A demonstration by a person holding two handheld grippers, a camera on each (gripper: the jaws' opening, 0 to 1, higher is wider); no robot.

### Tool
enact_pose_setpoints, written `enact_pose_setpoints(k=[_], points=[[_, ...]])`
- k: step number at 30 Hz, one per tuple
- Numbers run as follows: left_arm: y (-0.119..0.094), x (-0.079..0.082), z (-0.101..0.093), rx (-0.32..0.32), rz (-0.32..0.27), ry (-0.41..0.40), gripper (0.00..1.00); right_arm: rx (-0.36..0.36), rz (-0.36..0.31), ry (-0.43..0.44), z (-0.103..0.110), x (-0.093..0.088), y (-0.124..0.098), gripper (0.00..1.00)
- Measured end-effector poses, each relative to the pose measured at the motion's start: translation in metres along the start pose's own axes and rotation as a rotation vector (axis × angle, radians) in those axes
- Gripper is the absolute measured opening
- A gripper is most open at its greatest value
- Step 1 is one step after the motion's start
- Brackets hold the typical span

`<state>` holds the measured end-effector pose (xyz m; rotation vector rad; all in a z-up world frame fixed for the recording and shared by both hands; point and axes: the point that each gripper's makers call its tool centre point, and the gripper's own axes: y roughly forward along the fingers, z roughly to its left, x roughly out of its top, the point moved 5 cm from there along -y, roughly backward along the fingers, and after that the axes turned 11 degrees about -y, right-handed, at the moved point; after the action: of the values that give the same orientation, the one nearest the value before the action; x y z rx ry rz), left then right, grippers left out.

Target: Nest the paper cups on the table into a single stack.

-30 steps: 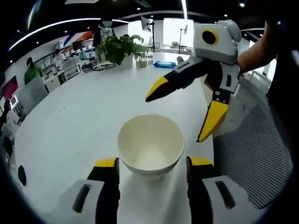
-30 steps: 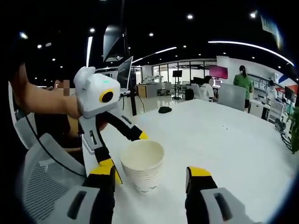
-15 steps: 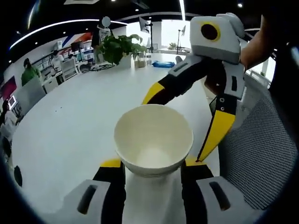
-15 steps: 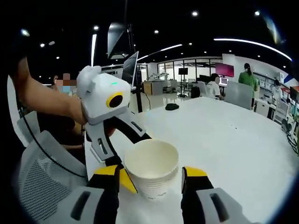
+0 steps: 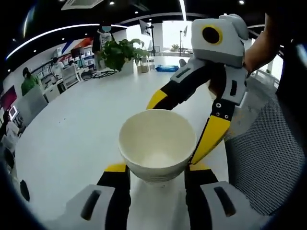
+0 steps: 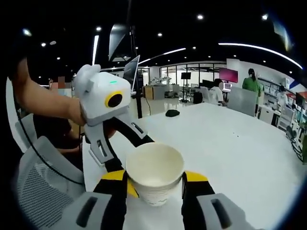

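Note:
A stack of nested white paper cups (image 5: 157, 146) stands open-mouthed in the middle of the left gripper view, over the white table (image 5: 72, 129). My left gripper (image 5: 157, 168) is shut on its lower sides. My right gripper (image 5: 184, 120) comes in from the right, one yellow tip behind the rim and one against the stack's right side. In the right gripper view the same cup stack (image 6: 155, 171) sits pinched between the jaws of my right gripper (image 6: 155, 176). My left gripper (image 6: 125, 151) reaches in from the left, held by a person's hand.
A potted plant (image 5: 122, 50) and a blue object (image 5: 168, 68) stand at the table's far end. A mesh chair (image 5: 261, 158) sits close on the right. A small black item (image 6: 169, 113) lies on the table (image 6: 240, 143). People stand in the background.
Both pairs of jaws have narrowed onto the cup stack, the left one first. The right gripper has come closer until its tips straddle the stack.

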<state>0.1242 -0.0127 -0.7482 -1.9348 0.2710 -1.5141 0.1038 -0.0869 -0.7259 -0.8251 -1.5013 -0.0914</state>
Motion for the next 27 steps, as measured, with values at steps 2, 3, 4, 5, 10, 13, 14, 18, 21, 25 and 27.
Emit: enact_pose_setpoints(k=[2, 3, 4, 5, 10, 13, 14, 18, 21, 25, 27], points=[[0.002, 0.003, 0.002, -0.001, 0.002, 0.002, 0.43, -0.006, 0.0, -0.003, -0.005, 0.001, 0.0, 0.43], [0.002, 0.004, 0.004, -0.001, 0.002, 0.004, 0.43, -0.009, 0.0, -0.005, -0.007, 0.002, 0.0, 0.43], [0.004, 0.007, 0.006, -0.001, 0.002, 0.008, 0.43, -0.011, 0.0, -0.006, -0.011, 0.002, 0.001, 0.43], [0.004, 0.008, 0.008, -0.001, 0.002, 0.01, 0.43, -0.012, 0.001, -0.006, -0.012, 0.003, 0.001, 0.43], [0.009, 0.015, 0.018, -0.002, 0.0, 0.014, 0.43, -0.018, 0.004, -0.013, -0.024, 0.003, 0.005, 0.43], [0.013, 0.018, 0.025, 0.002, -0.001, 0.012, 0.43, -0.023, 0.005, -0.02, -0.031, 0.005, 0.008, 0.43], [0.015, 0.02, 0.028, 0.004, -0.003, 0.007, 0.43, -0.027, 0.006, -0.023, -0.034, 0.006, 0.009, 0.43], [0.02, 0.023, 0.036, 0.01, -0.009, -0.01, 0.42, -0.036, 0.013, -0.026, -0.045, 0.006, 0.015, 0.44], [0.024, 0.024, 0.041, 0.017, -0.009, -0.017, 0.42, -0.039, 0.018, -0.026, -0.051, 0.006, 0.019, 0.44], [0.028, 0.026, 0.047, 0.029, 0.002, -0.018, 0.42, -0.045, 0.024, -0.011, -0.055, 0.006, 0.024, 0.45], [0.029, 0.025, 0.051, 0.033, 0.006, -0.014, 0.42, -0.047, 0.026, -0.008, -0.056, 0.006, 0.025, 0.45]])
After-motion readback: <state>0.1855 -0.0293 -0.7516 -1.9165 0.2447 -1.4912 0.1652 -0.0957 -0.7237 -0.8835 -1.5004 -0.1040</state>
